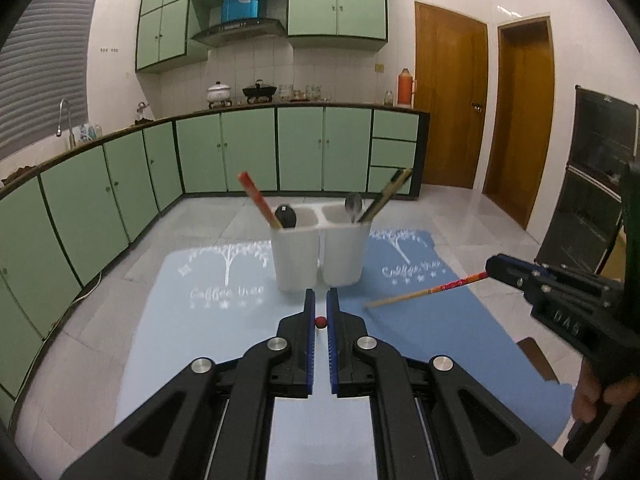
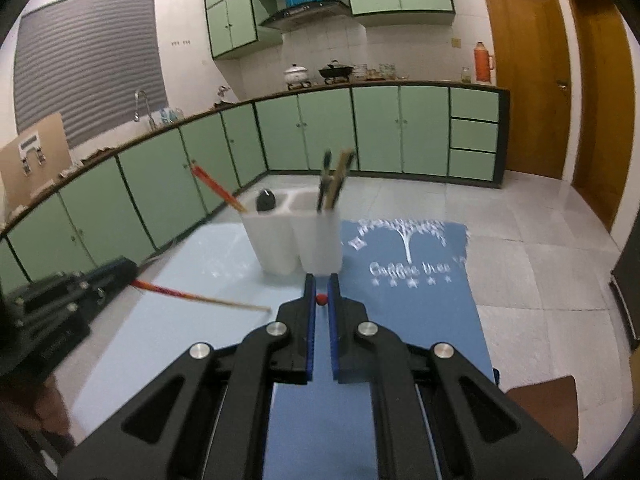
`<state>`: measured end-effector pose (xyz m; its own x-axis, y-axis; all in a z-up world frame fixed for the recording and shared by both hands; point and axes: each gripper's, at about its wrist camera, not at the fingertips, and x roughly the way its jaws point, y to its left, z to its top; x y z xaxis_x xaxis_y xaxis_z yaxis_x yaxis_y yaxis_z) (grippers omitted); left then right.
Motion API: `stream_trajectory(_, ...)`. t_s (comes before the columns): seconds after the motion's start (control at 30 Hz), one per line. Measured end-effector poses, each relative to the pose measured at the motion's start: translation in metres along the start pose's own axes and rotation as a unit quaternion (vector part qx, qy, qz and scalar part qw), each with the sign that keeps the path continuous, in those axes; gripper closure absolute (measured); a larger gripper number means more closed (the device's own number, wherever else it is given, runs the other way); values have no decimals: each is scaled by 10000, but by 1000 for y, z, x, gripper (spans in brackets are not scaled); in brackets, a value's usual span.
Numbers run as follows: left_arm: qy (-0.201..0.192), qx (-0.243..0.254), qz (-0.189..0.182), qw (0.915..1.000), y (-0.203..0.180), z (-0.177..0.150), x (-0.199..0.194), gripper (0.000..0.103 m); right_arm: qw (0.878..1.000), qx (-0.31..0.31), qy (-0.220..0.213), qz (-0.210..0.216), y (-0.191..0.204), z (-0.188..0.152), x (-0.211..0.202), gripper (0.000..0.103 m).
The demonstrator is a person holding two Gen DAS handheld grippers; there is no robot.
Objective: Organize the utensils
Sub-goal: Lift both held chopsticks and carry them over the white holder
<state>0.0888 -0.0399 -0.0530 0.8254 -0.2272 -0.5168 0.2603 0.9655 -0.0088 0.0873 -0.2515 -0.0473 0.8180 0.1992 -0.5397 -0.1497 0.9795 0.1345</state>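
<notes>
A white two-compartment utensil holder (image 1: 320,252) stands on the table ahead; it also shows in the right wrist view (image 2: 298,240). Its left cup holds a red chopstick (image 1: 258,199) and a black spoon (image 1: 285,216); its right cup holds a silver spoon (image 1: 353,205) and dark chopsticks (image 1: 386,195). My left gripper (image 1: 320,322) is shut on the red end of a chopstick (image 2: 200,297), which sticks out sideways. My right gripper (image 2: 321,299) is shut on another red-and-wood chopstick (image 1: 426,291), also held sideways. Both grippers hover just in front of the holder.
A light blue placemat (image 1: 192,320) and a darker blue placemat (image 2: 420,300) cover the table. Green kitchen cabinets (image 1: 248,148) run behind and to the left. Wooden doors (image 1: 452,100) are at the right. A brown chair seat (image 2: 548,404) sits at the lower right.
</notes>
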Motion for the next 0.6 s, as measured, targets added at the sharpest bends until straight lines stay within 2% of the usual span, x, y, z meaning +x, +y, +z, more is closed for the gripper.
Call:
stream_trajectory(0.13,-121,6,-82,9999,1,17,-1,98,9997,-22,-13,245,-2,28,-2,98)
stream_trajectory(0.3,-213,80,-146,9996,0,31,-2,98,9981,-78,232,567,0,53,6,98)
stream_trajectory(0.47,-225,88,-216,9995,-4,38,3,98,9971,-245,384,608,6,65,14,98)
stream_trajectory(0.6,-244,40,-237,9994,-1,42,5,98,9972,-308,273,627,7,74,12,98)
